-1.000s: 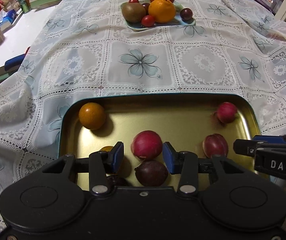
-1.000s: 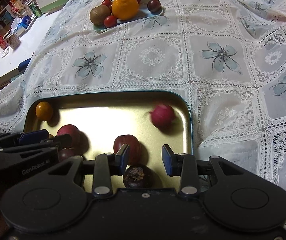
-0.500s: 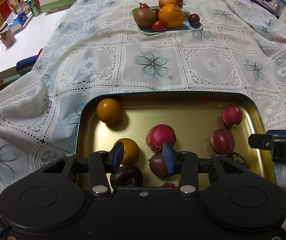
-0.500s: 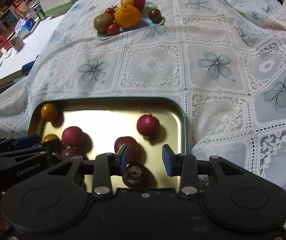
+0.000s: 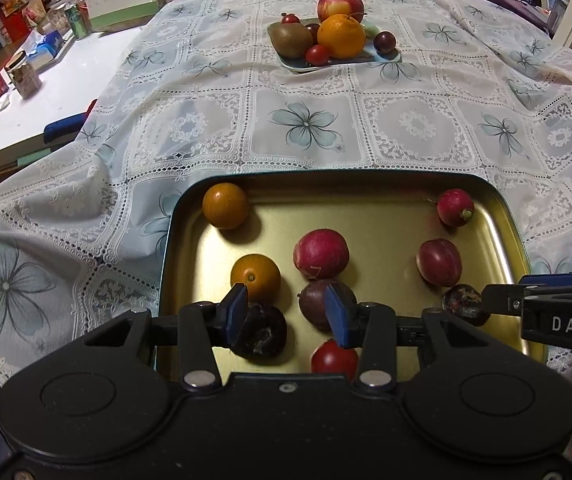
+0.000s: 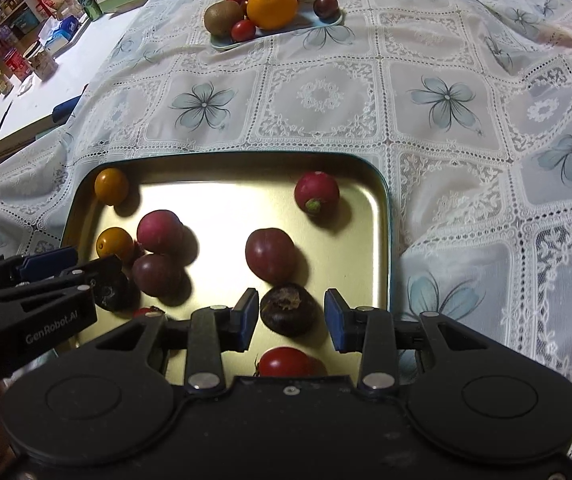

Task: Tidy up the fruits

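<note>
A gold metal tray [image 5: 385, 208] [image 6: 222, 176] lies on the lace cloth and holds several small fruits: two orange ones [image 5: 225, 205], red radish-like ones [image 5: 321, 253] [image 6: 316, 193], plums [image 5: 439, 261] [image 6: 270, 255], dark round fruits [image 5: 262, 332] [image 6: 287, 309] and a cherry tomato [image 6: 286, 362]. My left gripper [image 5: 287, 312] is open and empty above the tray's near edge. My right gripper [image 6: 290, 318] is open and empty, its jaws either side of a dark fruit, above it.
A pale plate [image 5: 349, 62] [image 6: 286, 28] at the far side of the table holds an apple, an orange, a kiwi and small fruits. A white desk [image 5: 38, 92] with jars and boxes stands to the left. The cloth hangs over the table's left edge.
Both grippers have pulled back and risen from the tray, so more fruit shows near their fingers. The radish at the tray's right has rolled and now lies still.
</note>
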